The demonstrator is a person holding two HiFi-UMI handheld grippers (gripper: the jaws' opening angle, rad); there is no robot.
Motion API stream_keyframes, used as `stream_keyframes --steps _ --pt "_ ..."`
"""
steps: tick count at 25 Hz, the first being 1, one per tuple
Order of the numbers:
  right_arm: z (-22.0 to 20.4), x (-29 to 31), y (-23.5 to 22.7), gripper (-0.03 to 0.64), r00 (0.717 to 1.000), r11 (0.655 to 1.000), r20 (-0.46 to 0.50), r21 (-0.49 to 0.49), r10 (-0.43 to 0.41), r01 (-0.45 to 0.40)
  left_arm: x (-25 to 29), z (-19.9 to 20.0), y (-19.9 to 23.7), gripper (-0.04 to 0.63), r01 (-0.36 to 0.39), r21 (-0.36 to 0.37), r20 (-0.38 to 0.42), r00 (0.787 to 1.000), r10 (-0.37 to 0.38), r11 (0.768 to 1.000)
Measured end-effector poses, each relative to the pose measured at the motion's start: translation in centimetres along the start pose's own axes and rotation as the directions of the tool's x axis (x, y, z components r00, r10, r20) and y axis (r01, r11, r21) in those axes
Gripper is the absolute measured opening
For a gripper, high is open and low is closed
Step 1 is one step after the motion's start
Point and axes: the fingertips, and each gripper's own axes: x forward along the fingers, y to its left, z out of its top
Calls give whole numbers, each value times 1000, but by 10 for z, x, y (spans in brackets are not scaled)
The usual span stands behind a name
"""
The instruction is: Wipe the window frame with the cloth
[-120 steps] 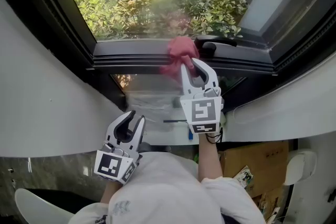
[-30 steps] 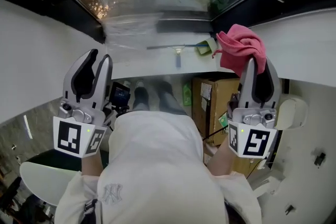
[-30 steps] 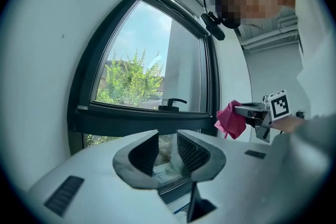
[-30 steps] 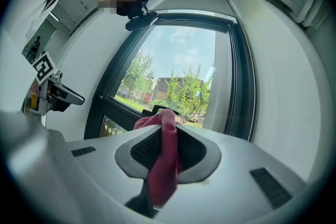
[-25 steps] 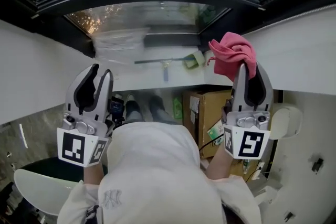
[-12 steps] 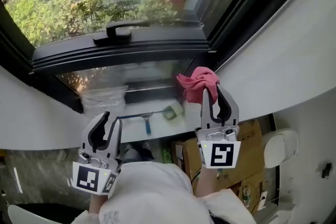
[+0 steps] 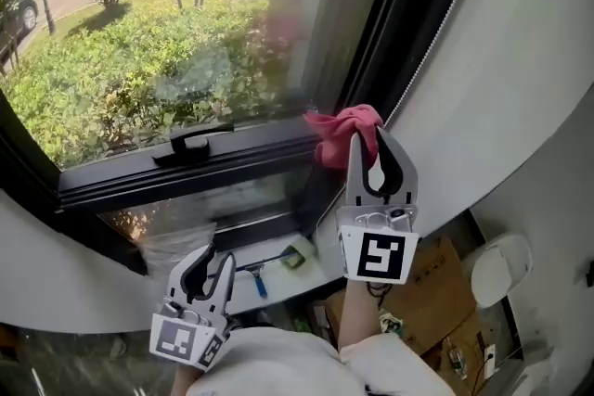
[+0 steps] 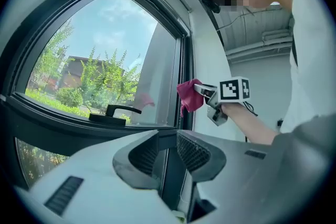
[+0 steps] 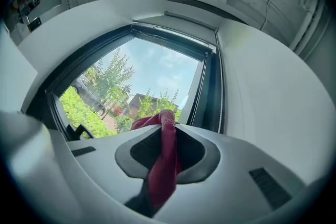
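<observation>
A pink-red cloth (image 7: 336, 129) is bunched at the lower right corner of the black window frame (image 7: 405, 23), where the bottom bar (image 7: 186, 179) meets the upright. My right gripper (image 7: 369, 140) is shut on the cloth, which hangs down between its jaws (image 9: 163, 161). The left gripper view shows the cloth (image 8: 188, 97) against the frame's upright (image 8: 184, 81). My left gripper (image 7: 216, 257) hangs low at the left, well below the window, its jaws a narrow gap apart and empty.
A black window handle (image 7: 190, 142) sits on the bottom bar. On the sill below lie a blue-handled squeegee (image 7: 256, 274) and a green sponge (image 7: 293, 257). A cardboard box (image 7: 436, 292) stands on the floor at the right. A curved white wall (image 7: 492, 97) flanks the frame.
The view has swung up from the floor to the window. My right gripper has carried the cloth up to the frame's lower right corner. The left gripper has dropped lower in view.
</observation>
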Motion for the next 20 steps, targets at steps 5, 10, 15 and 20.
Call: stream_keyframes --steps 5,10,15,20 --pt "52 50 -28 74 990 992 96 -63 -107 113 3 15 16 115 38 3 29 999 -38 999" --pt "88 92 -52 74 971 965 155 -158 -183 208 4 18 38 115 43 -3 40 998 -43 999" --pt "103 129 -62 74 964 946 181 -227 -194 233 11 16 54 115 55 -16 34 998 -55 998" --pt "110 154 -75 74 954 925 188 -259 -235 278 21 18 64 115 76 -31 38 997 -74 997"
